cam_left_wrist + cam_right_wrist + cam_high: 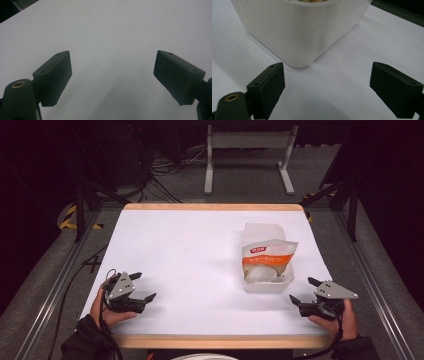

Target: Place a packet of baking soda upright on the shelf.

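Dark room, big white table (190,270) with a ribbed translucent tub (265,270) sitting around 2 o'clock, an orange-and-white snack bag (267,255) poking out of it. Both the left gripper (142,287) at 8 o'clock and the right gripper (304,291) at 4 o'clock are spread wide, holding nothing. Tub looks light and flexy, probably slick, so I'd pinch the rim.

Left hand-held gripper (142,286) and right hand-held gripper (304,289), jaws apart.

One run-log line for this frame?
left gripper open, idle | right gripper open, near tub | snack bag in tub
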Demonstrator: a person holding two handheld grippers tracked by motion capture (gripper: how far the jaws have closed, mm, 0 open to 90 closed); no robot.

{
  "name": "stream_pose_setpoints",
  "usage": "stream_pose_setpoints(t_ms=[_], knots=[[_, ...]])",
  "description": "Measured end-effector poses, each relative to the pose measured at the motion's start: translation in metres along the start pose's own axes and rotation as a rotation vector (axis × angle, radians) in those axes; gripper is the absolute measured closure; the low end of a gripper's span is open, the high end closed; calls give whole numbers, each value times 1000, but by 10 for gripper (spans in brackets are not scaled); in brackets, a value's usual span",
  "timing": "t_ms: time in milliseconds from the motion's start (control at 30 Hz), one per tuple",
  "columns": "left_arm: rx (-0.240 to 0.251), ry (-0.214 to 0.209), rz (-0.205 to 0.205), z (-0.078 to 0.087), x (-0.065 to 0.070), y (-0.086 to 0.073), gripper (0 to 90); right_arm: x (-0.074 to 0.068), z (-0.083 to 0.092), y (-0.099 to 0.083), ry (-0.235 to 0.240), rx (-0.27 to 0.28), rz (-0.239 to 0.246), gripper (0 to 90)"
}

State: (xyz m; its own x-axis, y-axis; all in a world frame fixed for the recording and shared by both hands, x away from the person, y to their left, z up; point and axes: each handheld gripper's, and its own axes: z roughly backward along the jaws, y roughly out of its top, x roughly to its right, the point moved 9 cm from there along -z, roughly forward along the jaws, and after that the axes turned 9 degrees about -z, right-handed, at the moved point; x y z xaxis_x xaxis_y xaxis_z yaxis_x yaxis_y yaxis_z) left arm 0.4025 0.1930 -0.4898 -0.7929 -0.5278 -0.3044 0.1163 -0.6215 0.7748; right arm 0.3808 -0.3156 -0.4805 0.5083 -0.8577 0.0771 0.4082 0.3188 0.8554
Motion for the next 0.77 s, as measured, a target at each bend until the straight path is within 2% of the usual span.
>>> stream_pose_setpoints(t_ms=[100,167,267,467,767], knots=[[26,29,48,9,-8,-6,154,0,-1,0,0,-3,1,134],[36,35,74,11,-11,-9,153,1,-1,0,1,-2,3,134],[48,40,89,12,-13,-10,152,2,0,0,2,4,-2,134],[40,34,97,10,-13,-10,147,2,0,0,2,8,-1,134],[29,51,109,5,-16,-10,121,3,0,0,9,14,-13,126]])
